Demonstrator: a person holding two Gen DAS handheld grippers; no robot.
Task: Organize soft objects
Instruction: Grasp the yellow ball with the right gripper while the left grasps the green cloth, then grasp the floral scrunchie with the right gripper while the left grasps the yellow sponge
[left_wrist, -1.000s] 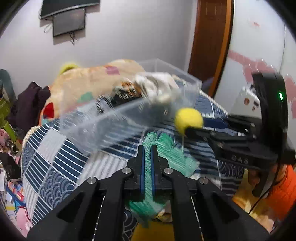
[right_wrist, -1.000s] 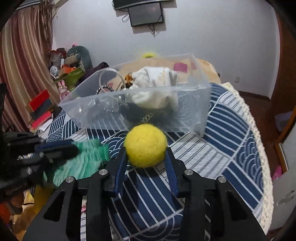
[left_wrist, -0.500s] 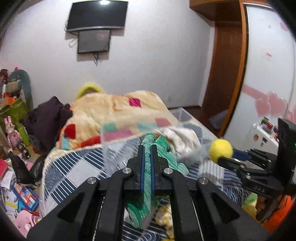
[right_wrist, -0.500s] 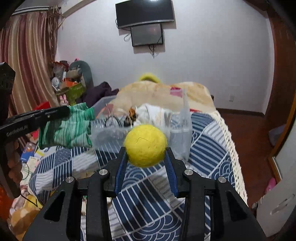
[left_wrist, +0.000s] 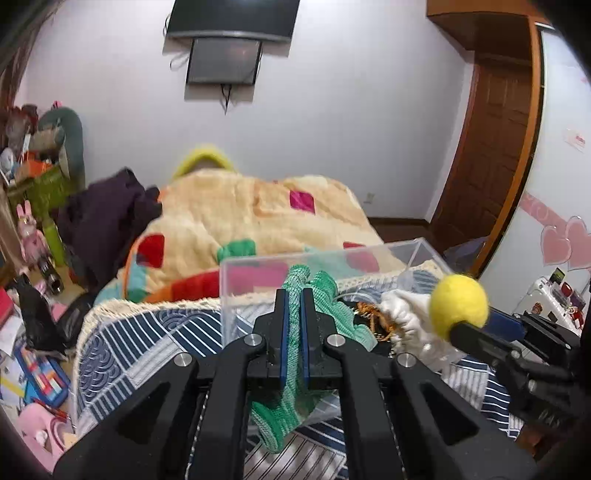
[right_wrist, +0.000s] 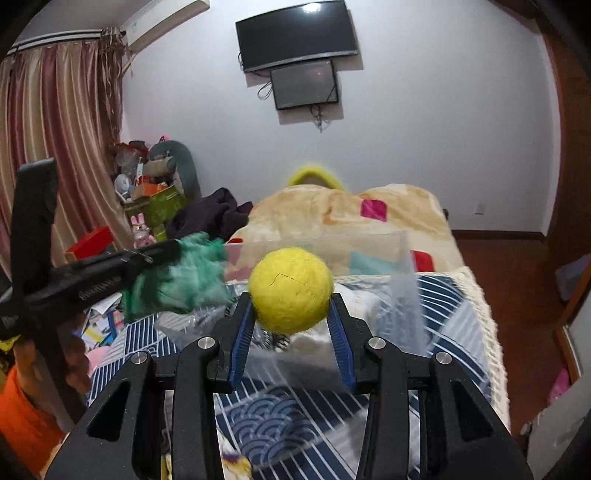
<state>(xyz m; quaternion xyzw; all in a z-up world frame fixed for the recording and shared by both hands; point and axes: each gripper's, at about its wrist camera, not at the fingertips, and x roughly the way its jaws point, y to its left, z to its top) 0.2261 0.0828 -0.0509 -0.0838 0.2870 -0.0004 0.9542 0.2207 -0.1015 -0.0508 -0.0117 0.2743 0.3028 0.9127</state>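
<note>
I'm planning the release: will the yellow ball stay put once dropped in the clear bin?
The yellow ball looks round and fuzzy, so it probably rolls a little, then settles against the white cloth. It seems light; the clear bin walls should contain it.

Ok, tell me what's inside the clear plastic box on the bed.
In the clear box lie a white cloth and something orange-brown beside it. The left gripper with its green cloth and the yellow ball cover the rest of the floor.
</note>
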